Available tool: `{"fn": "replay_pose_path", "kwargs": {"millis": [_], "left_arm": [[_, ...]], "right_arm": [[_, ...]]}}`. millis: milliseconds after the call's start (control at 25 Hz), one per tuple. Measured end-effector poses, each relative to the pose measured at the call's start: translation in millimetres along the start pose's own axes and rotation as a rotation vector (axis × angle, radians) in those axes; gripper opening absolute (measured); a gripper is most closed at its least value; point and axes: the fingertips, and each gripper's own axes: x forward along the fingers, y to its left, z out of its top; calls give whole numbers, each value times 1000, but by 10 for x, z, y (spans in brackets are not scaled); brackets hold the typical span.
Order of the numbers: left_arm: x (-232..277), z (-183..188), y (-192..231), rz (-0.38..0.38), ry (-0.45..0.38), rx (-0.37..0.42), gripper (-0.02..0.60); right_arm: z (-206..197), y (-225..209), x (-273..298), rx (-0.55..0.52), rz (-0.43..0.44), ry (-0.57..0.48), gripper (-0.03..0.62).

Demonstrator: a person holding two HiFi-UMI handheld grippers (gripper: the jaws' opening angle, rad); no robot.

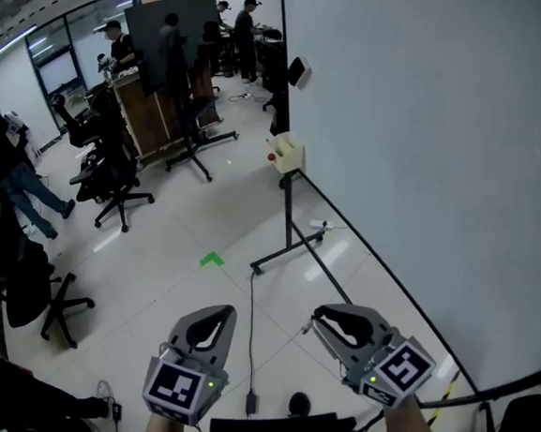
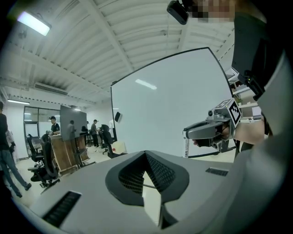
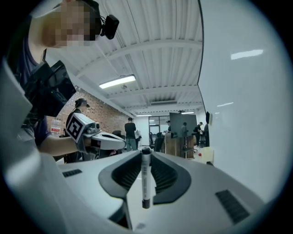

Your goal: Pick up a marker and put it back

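Note:
A white marker [image 3: 145, 178] with dark ends stands upright between the pads of my right gripper [image 3: 145, 153], which is shut on it. From the left gripper view the same marker [image 2: 187, 147] hangs below the right gripper [image 2: 187, 133]. My left gripper [image 2: 145, 154] is shut, with nothing between its pads. In the head view both grippers are held low over the floor, left gripper [image 1: 227, 310] and right gripper [image 1: 316, 318] side by side, pointing level toward the big whiteboard [image 1: 429, 130]. The marker is too small to make out there.
The whiteboard's black stand foot [image 1: 286, 249] reaches out over the glossy floor, and a cream box [image 1: 286, 152] sits at the board's corner. Office chairs [image 1: 113, 187], a wooden counter [image 1: 152, 115] and several people stand at the back left. A cable [image 1: 249, 350] runs between the grippers.

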Motion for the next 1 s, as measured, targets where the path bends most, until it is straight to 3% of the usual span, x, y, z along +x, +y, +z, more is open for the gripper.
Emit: {"fn": "replay_pose_path", "kwargs": {"millis": [280,640,1000], "left_arm": [[581,153,86,17,24,22,0],[760,173,335,74,49,-1,0],[1158,299,546,22,-21,-10,0]], "right_arm": [[93,-588,165,-6,40,-17,83],[104,-835,459,18,106,-17,83],[156,-978,703,-30,109,-20,83]]}}
